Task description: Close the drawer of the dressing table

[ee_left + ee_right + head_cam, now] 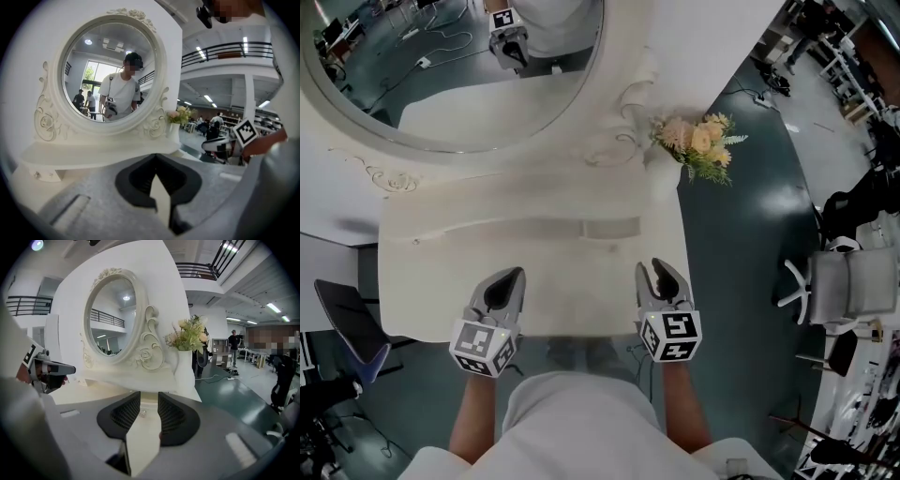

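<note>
White drawer (611, 229) beneath the mirror (441, 66) appears slightly proud, at 11 o'clock from the right gripper (660, 270). Its tongs stand apart, lined on the knob (143, 413), likely to push. Left gripper (512, 277) tongs are together, holding nothing.

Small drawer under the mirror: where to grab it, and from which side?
Take the small knob on the drawer front, coming straight in from the front edge of the table. The front is flat and wide, so the knob is the only graspable projection; the right gripper, jaws apart, lines up with it.
</note>
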The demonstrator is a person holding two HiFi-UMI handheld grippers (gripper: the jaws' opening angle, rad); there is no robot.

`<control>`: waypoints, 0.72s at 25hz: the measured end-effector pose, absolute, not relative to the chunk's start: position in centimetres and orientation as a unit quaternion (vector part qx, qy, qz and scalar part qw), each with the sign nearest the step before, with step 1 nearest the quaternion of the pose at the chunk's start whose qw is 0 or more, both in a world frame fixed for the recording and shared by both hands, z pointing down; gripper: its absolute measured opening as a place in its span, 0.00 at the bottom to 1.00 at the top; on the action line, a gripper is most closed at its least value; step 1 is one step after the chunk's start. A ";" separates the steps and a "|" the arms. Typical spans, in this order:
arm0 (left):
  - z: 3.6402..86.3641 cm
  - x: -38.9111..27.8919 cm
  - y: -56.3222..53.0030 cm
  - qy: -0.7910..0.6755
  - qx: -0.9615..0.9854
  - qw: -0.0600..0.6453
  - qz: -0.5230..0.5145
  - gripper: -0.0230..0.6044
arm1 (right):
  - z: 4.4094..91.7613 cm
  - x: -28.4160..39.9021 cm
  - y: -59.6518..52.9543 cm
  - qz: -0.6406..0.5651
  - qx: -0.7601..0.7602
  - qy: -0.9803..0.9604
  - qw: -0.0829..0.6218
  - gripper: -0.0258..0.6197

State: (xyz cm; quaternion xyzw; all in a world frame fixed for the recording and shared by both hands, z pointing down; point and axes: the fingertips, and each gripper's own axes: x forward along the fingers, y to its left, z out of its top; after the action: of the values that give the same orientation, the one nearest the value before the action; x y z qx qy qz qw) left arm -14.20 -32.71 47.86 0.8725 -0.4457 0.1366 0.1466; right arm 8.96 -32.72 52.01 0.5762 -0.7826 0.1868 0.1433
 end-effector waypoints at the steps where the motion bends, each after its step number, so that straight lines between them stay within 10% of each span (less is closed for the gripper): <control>1: 48.0 -14.2 -32.8 -0.446 0.872 0.148 0.138 0.04 | 52.2 8.9 -32.9 0.189 0.574 -0.784 0.144 0.20; 18: 53.7 -12.9 -33.7 -0.429 0.865 0.197 0.171 0.04 | 58.5 7.0 -34.7 0.233 0.535 -0.791 0.182 0.20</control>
State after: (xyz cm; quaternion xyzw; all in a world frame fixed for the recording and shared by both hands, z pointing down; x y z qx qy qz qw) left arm -12.91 -33.71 53.70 0.8647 -0.4292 0.1711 0.1970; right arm 7.03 -34.71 58.47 0.5350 -0.7914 0.2331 0.1820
